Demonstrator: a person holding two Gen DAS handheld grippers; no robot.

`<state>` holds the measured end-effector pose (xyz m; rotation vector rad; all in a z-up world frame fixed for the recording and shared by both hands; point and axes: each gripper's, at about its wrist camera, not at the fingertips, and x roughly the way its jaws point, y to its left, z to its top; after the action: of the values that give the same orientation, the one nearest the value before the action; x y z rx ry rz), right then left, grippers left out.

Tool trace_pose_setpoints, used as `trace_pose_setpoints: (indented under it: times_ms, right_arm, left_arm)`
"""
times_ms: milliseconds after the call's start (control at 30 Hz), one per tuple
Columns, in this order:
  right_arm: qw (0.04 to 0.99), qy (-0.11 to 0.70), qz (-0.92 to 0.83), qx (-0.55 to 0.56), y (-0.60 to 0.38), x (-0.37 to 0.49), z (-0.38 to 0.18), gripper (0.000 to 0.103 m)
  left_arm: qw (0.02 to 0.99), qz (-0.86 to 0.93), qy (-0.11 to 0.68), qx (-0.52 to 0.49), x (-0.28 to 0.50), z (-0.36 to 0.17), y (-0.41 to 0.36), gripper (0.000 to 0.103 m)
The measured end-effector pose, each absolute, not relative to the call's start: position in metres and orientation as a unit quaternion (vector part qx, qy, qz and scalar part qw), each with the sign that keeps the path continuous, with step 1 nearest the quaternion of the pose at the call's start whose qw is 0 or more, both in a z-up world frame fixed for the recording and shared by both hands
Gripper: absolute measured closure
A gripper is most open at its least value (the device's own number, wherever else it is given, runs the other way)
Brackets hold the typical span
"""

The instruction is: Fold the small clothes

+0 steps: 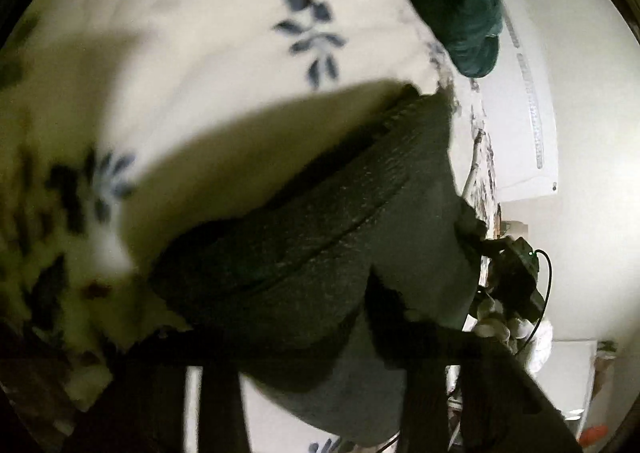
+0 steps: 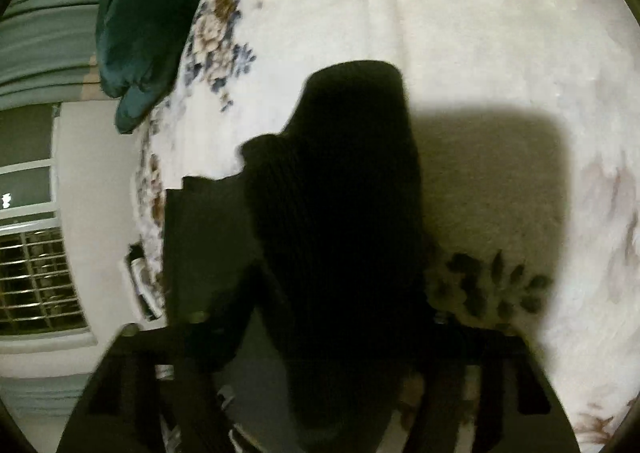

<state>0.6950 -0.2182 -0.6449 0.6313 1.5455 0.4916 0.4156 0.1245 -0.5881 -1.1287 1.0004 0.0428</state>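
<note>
Dark knit garment (image 1: 320, 237) is lifted above the floral bed cover (image 1: 192, 53), draped over both tongs and hiding their tips. Left tongs (image 1: 320, 385) and right tongs (image 2: 332, 365): grip cannot be told, frames dark and blurred. Green pillow (image 2: 140, 21) cut off at bed edge.

A white blanket (image 2: 460, 33) with blue and brown flowers fills most of both views. A dark green pillow (image 2: 148, 13) (soft-looking) sits upper left, a window (image 2: 32, 273) lower left.
</note>
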Motion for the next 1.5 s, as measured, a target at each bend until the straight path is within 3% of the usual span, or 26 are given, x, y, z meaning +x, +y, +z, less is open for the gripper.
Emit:
trace_pose_setpoints:
  times_ms: [33, 67, 133, 300, 500, 667, 700, 767, 833, 1000, 1200, 1500]
  right_arm:
    - [0.648, 0.677, 0.215, 0.275, -0.217, 0.694, -0.645, 0.068]
    - [0.652, 0.673, 0.215, 0.276, -0.220, 0.690, -0.643, 0.077]
    - [0.657, 0.662, 0.214, 0.292, -0.224, 0.683, -0.637, 0.082]
    - [0.680, 0.639, 0.184, 0.308, -0.233, 0.647, -0.607, 0.084]
    - [0.698, 0.588, 0.111, 0.392, -0.253, 0.526, -0.561, 0.085]
    - [0.695, 0.565, 0.023, 0.444, -0.252, 0.397, -0.554, 0.085]
    - [0.685, 0.566, 0.013, 0.460, -0.252, 0.381, -0.563, 0.085]
    - [0.662, 0.573, -0.011, 0.484, -0.254, 0.358, -0.590, 0.078]
    - [0.641, 0.581, -0.032, 0.500, -0.260, 0.345, -0.609, 0.057]
    - [0.638, 0.605, -0.028, 0.476, -0.285, 0.326, -0.601, 0.038]
    - [0.648, 0.650, -0.010, 0.398, -0.316, 0.307, -0.560, 0.028]
    - [0.706, 0.630, 0.018, 0.324, -0.314, 0.378, -0.542, 0.028]
  left_arm:
    - [0.736, 0.017, 0.451, -0.505, 0.419, -0.581, 0.124, 0.079]
    - [0.743, 0.014, 0.451, -0.494, 0.421, -0.576, 0.123, 0.079]
    - [0.752, 0.003, 0.455, -0.476, 0.433, -0.568, 0.127, 0.081]
    - [0.764, -0.030, 0.476, -0.435, 0.447, -0.543, 0.145, 0.083]
    - [0.769, -0.119, 0.519, -0.354, 0.482, -0.509, 0.164, 0.085]
    - [0.722, -0.204, 0.605, -0.268, 0.518, -0.533, 0.135, 0.083]
    - [0.715, -0.209, 0.618, -0.251, 0.519, -0.543, 0.126, 0.079]
    - [0.708, -0.194, 0.639, -0.232, 0.521, -0.557, 0.118, 0.073]
    - [0.708, -0.192, 0.634, -0.246, 0.519, -0.561, 0.121, 0.064]
    - [0.726, -0.169, 0.599, -0.291, 0.494, -0.540, 0.143, 0.051]
    - [0.742, -0.130, 0.583, -0.304, 0.430, -0.515, 0.163, 0.040]
    - [0.718, -0.097, 0.639, -0.259, 0.381, -0.566, 0.133, 0.038]
